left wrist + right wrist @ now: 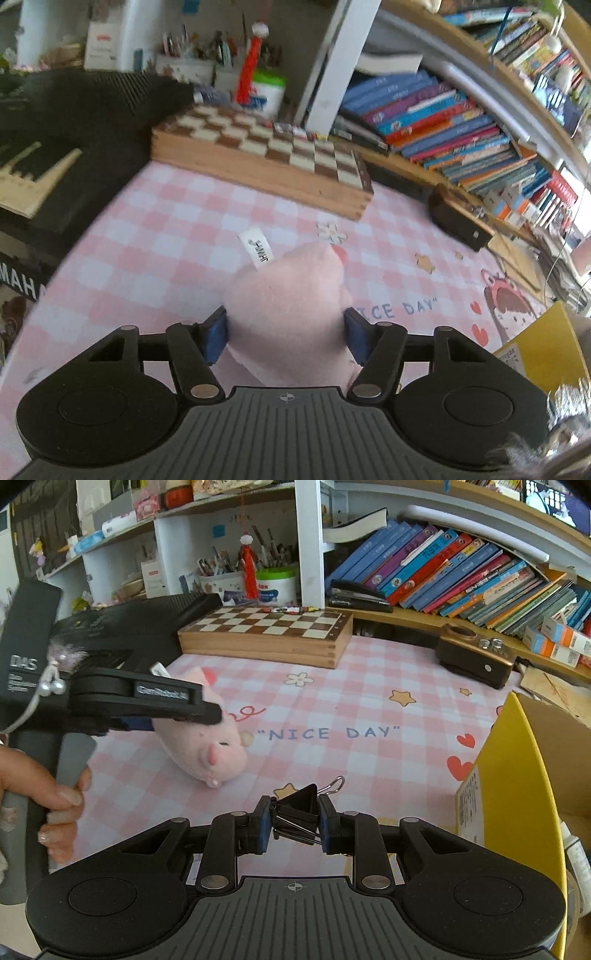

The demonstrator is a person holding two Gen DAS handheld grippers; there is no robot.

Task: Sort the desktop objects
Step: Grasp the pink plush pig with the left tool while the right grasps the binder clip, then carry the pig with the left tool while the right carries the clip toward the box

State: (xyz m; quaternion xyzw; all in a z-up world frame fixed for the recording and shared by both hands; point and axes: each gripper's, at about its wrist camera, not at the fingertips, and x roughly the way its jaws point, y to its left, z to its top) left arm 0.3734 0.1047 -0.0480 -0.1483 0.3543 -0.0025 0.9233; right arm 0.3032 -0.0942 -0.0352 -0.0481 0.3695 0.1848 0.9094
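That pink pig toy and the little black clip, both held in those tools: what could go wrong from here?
1. The plush pig is soft and rounded; the left tool grips only its rear end, so it might droop or slip out when lifted.
2. The right tool pinches the binder clip at its sides; the clip might twist or pop free.
3. The yellow box stands close to the right tool and might get bumped.

Beyond the jaws, a wooden chessboard box (pixel 266 631) lies at the far edge of the pink checked tablecloth (pixel 369 709). Left of it sits a black keyboard (pixel 55 155). To the right of the jaws, slanting books (pixel 461 576) fill a shelf, with a dark brown box (pixel 476 657) below them. A black stapler (pixel 358 596) rests beside the books.
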